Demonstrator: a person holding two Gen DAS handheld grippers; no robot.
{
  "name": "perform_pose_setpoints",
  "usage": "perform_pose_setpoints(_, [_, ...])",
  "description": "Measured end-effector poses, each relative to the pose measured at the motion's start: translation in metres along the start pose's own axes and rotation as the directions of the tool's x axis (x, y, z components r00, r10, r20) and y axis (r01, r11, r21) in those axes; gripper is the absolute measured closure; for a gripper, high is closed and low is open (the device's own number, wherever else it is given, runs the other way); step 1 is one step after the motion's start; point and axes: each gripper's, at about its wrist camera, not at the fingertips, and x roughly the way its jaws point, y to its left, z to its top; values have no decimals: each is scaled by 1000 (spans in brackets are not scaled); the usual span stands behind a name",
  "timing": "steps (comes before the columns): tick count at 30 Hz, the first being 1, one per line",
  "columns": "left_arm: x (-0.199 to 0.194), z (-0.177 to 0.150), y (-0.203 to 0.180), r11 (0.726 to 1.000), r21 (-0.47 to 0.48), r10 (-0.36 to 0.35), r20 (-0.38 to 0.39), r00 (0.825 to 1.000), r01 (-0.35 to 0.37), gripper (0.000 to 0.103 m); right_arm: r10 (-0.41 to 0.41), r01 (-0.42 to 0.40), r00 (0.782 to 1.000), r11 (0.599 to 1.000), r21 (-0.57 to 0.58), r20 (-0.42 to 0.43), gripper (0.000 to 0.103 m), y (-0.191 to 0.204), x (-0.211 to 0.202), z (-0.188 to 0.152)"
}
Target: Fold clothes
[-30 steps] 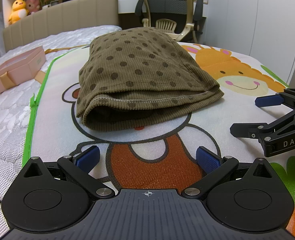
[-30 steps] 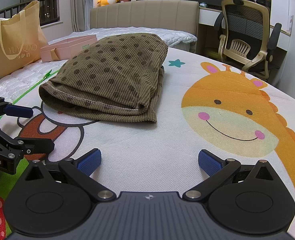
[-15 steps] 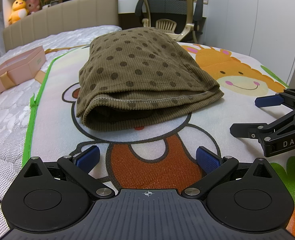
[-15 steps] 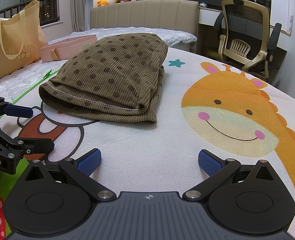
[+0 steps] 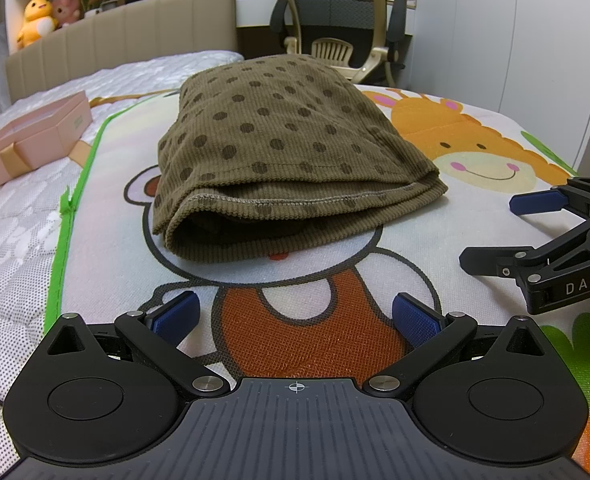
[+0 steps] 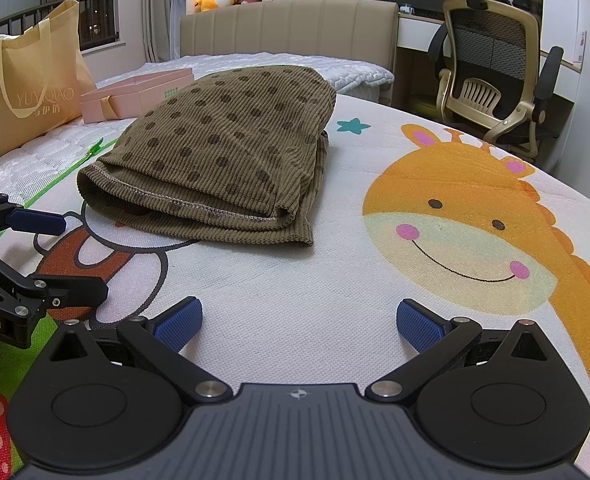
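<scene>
i see the folded brown dotted garment (image 5: 287, 152) at frame centre on the cartoon mat (image 5: 335, 336), its long axis running away from me, stitched hem toward the cameras; my left gripper (image 5: 295, 316) and right gripper (image 6: 299, 320) both gape wide, empty, short of it

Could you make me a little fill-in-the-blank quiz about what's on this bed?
1. The folded garment is olive-brown with a pattern of ____.
2. Both the left gripper and the right gripper are ____ and hold nothing.
3. The mat shows a smiling orange ____.
4. The gift box is ____ in colour.

Missing words: dots; open; giraffe; pink
</scene>
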Motion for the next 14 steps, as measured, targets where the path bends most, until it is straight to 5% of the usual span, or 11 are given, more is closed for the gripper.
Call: perform_pose_setpoints(14, [-3,-1,3,1000,-14,-17,3,1000,17,0,16,-16,1000,1000,-5,-3,0,2,-5,-2])
